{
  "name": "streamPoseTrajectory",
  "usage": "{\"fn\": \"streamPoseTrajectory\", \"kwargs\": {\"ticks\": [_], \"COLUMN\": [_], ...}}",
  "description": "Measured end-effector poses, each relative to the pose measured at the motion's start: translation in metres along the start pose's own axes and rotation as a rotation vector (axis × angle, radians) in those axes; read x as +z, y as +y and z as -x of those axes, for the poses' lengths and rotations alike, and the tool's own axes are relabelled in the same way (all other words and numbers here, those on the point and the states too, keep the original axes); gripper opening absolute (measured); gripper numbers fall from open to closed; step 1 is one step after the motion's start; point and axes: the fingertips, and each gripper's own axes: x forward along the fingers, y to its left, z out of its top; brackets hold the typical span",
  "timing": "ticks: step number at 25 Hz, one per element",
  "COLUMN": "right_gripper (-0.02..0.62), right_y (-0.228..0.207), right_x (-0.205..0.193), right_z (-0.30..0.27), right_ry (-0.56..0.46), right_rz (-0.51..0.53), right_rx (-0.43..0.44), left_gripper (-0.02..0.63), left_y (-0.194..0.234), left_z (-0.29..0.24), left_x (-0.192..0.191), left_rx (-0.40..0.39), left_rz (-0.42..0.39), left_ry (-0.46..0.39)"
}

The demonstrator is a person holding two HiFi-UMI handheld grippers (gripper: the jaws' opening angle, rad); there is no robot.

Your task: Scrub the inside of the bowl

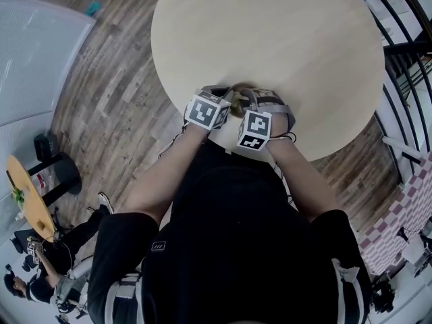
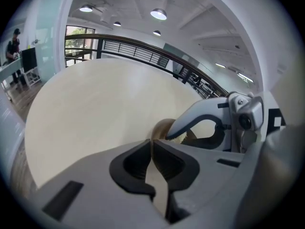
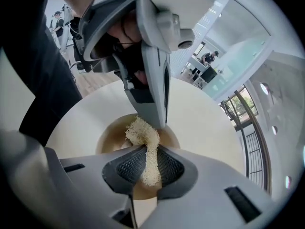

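Jaws of right gripper (image 3: 148,166) pinch loofah (image 3: 142,132) dipped into bowl (image 3: 110,135), left gripper (image 2: 152,151) jaws clamped on bowl rim, at table (image 1: 270,46) near edge.

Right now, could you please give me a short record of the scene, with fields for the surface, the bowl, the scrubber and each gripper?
surface: round, pale wooden table
bowl: brown bowl, near the table edge closest to the person
scrubber: pale fibrous pad, free end over the bowl's inside; contact unclear
right gripper: shut on the pad
left gripper: jaws nearly together, apparently pinching the bowl's rim
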Motion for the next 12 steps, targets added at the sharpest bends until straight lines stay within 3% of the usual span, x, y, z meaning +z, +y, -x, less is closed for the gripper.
{"fn": "streamPoseTrajectory", "kwargs": {"ticks": [2,7,12], "right_gripper": [0.072,0.072,0.072], "right_y": [0.001,0.014,0.023], "right_x": [0.001,-0.004,-0.009], "right_z": [0.001,0.006,0.012], "right_ry": [-0.011,-0.032,-0.057], "right_rz": [0.016,0.108,0.177], "right_rx": [-0.003,0.035,0.067], "left_gripper": [0.023,0.033,0.057], "left_y": [-0.003,-0.002,-0.009], "left_z": [0.000,-0.007,-0.019], "left_x": [0.000,0.003,0.010], "left_rx": [-0.009,0.022,-0.025], "left_rz": [-0.014,-0.167,-0.232], "left_ry": [0.002,0.053,0.090]}}
